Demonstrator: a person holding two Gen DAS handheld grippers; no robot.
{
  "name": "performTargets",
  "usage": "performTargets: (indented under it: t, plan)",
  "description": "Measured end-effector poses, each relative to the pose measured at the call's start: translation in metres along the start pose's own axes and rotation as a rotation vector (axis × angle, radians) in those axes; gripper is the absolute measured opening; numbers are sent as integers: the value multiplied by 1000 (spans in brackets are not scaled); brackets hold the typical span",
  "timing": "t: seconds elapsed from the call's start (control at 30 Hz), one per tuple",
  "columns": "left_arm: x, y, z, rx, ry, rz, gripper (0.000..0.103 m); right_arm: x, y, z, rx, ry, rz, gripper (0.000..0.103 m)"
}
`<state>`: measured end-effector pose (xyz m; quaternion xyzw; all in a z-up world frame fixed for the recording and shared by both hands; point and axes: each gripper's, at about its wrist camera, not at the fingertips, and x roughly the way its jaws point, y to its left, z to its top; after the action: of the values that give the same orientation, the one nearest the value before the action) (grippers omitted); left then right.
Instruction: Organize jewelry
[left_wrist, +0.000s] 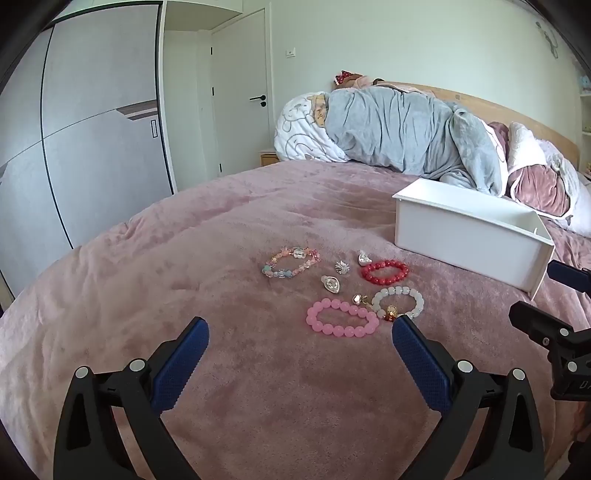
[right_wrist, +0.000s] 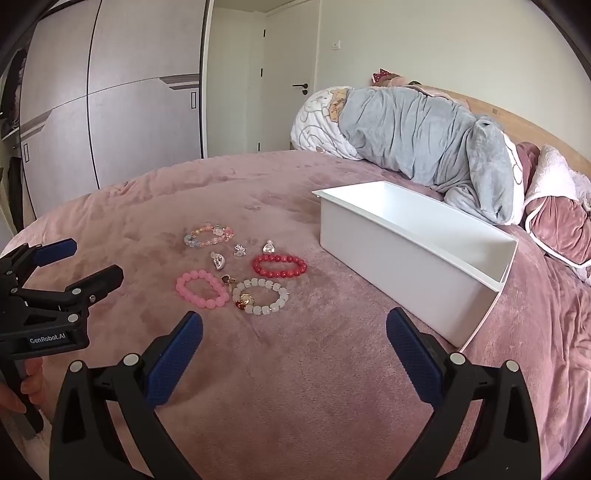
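On the pink bed (left_wrist: 184, 258), four bead bracelets (left_wrist: 342, 323) and small charms (left_wrist: 330, 284) are clustered beside a white box (right_wrist: 373, 251), while both the left tool (left_wrist: 299, 341) and right tool (right_wrist: 294, 332) are held spread and empty, nothing lying between them and the jewelry.

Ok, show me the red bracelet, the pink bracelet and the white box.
red bracelet (right_wrist: 279, 267), right wrist view, a front bead.
pink bracelet (left_wrist: 342, 318), left wrist view, a far-side bead.
white box (right_wrist: 384, 254), right wrist view, near side wall.
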<state>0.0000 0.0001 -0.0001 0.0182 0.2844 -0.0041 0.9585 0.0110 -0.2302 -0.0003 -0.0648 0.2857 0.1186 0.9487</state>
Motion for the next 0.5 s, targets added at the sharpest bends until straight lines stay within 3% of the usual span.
performTargets:
  t: [0.5]
  plan:
    - [4,-5,-3,42,38,-2,101,4,-7,-1,13,7,3,98]
